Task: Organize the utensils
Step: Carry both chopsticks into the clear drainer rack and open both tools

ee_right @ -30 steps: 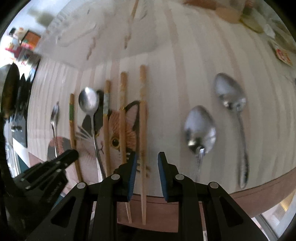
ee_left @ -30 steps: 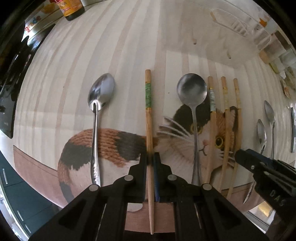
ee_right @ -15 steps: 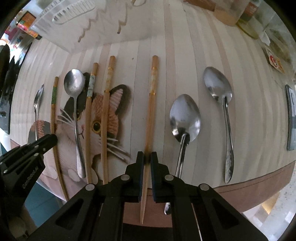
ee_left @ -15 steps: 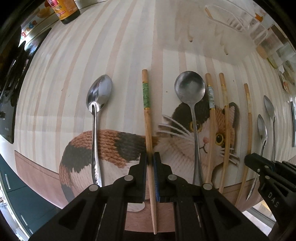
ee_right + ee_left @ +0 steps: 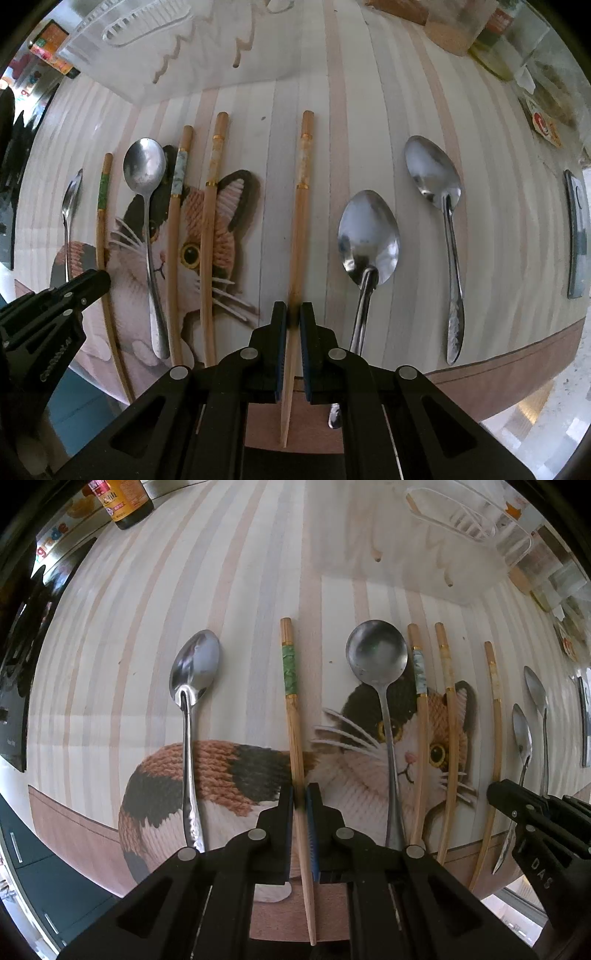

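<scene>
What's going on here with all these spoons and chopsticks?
A person is sorting utensils with two hand-held grippers. The left gripper is shut on the green-banded chopstick, and the right gripper is shut on a cream-banded chopstick. Two more chopsticks and several spoons lie in a row on the cat-print mat, with a clear rack beyond.

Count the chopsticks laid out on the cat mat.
4. The green-banded chopstick sits in the left gripper, the speckled chopstick in the right gripper, and the blue-banded chopstick and pale-banded chopstick lie between them. None appear hidden.
</scene>
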`<state>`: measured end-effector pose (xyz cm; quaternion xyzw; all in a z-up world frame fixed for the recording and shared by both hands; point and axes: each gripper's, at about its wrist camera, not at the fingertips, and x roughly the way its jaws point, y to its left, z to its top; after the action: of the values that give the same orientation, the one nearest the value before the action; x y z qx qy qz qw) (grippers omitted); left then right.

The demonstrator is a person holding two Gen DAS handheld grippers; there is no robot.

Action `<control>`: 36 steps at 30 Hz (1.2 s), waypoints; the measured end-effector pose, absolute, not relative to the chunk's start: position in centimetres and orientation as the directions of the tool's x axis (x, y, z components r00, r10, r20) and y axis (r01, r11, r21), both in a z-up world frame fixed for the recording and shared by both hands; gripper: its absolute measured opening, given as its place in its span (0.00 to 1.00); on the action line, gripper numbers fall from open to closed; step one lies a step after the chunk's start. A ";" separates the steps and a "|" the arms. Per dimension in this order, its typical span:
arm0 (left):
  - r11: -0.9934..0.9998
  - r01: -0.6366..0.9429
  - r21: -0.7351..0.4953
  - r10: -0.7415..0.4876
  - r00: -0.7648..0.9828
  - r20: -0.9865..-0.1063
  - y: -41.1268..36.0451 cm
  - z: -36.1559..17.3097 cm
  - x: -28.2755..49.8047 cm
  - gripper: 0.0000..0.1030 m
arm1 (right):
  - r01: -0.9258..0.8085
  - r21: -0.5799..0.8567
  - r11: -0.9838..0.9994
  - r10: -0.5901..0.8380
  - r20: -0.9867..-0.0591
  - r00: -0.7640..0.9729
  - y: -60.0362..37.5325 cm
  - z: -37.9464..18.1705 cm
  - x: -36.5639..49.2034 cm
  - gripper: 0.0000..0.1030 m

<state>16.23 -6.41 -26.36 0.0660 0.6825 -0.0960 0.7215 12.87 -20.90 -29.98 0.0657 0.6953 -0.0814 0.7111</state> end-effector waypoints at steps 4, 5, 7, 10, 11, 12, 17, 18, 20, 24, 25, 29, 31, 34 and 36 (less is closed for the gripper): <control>0.973 0.231 -0.015 -0.032 0.069 -0.997 -6.2 -25.8 15.9 0.04 | 0.234 -0.006 0.972 -0.015 -0.999 0.040 -21.0 -29.9 12.6 0.07; 0.971 0.239 0.000 -0.023 0.095 -0.995 -6.1 -25.1 15.6 0.04 | 0.243 0.004 0.970 -0.007 -0.999 0.045 -21.1 -29.8 12.4 0.07; 0.970 0.244 0.011 -0.022 0.130 -0.991 -5.9 -23.7 15.3 0.04 | 0.252 0.027 0.967 0.010 -0.998 0.069 -21.3 -29.0 11.9 0.07; 0.970 0.241 0.022 -0.028 0.201 -0.979 -5.4 -20.6 15.3 0.04 | 0.249 0.050 0.967 0.020 -0.992 0.122 -21.4 -26.9 11.5 0.07; 0.971 0.239 0.026 -0.029 0.225 -0.974 -5.3 -19.5 15.3 0.04 | 0.248 0.058 0.967 0.023 -0.990 0.140 -21.5 -26.1 11.5 0.07; 0.971 0.235 0.030 -0.031 0.252 -0.967 -5.1 -18.4 15.4 0.04 | 0.247 0.066 0.967 0.027 -0.987 0.161 -21.5 -25.2 11.5 0.07; 0.975 0.223 0.014 -0.068 0.356 -0.932 -4.7 -12.7 16.1 0.04 | 0.234 0.111 0.966 0.046 -0.962 0.270 -21.9 -20.2 12.0 0.07; 0.975 0.221 0.006 -0.081 0.378 -0.922 -4.7 -11.2 16.4 0.04 | 0.231 0.125 0.965 0.054 -0.955 0.293 -22.2 -19.3 12.2 0.07; 0.974 0.227 -0.006 -0.102 0.413 -0.905 -5.0 -9.2 17.0 0.04 | 0.227 0.153 0.962 0.070 -0.940 0.335 -22.6 -17.2 12.7 0.07; 0.968 0.247 -0.039 -0.154 0.466 -0.871 -5.7 -5.3 18.6 0.04 | 0.219 0.199 0.955 0.094 -0.905 0.414 -23.7 -13.4 14.6 0.07; 0.967 0.251 -0.049 -0.166 0.469 -0.867 -5.7 -4.9 18.9 0.04 | 0.218 0.208 0.953 0.097 -0.897 0.431 -24.0 -12.6 15.3 0.07; 0.954 0.273 -0.126 -0.243 0.454 -0.857 -7.2 -2.7 22.2 0.04 | 0.221 0.245 0.944 0.115 -0.872 0.476 -25.4 -9.9 18.4 0.07; 0.948 0.283 -0.148 -0.266 0.445 -0.855 -8.2 -2.1 24.4 0.04 | 0.226 0.270 0.936 0.131 -0.863 0.487 -26.1 -9.1 20.3 0.07; 0.937 0.288 -0.197 -0.304 0.396 -0.866 -9.6 -2.1 28.0 0.04 | 0.242 0.309 0.920 0.158 -0.856 0.492 -27.1 -8.5 23.6 0.07; 0.928 0.284 -0.242 -0.331 0.330 -0.884 -10.4 -3.2 30.6 0.04 | 0.251 0.331 0.910 0.178 -0.857 0.483 -27.6 -8.9 26.0 0.07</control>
<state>30.57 -10.36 -3.22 -0.0218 0.5472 -0.1886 0.8152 26.02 -27.58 -8.88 0.2116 0.5079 -0.0219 0.8348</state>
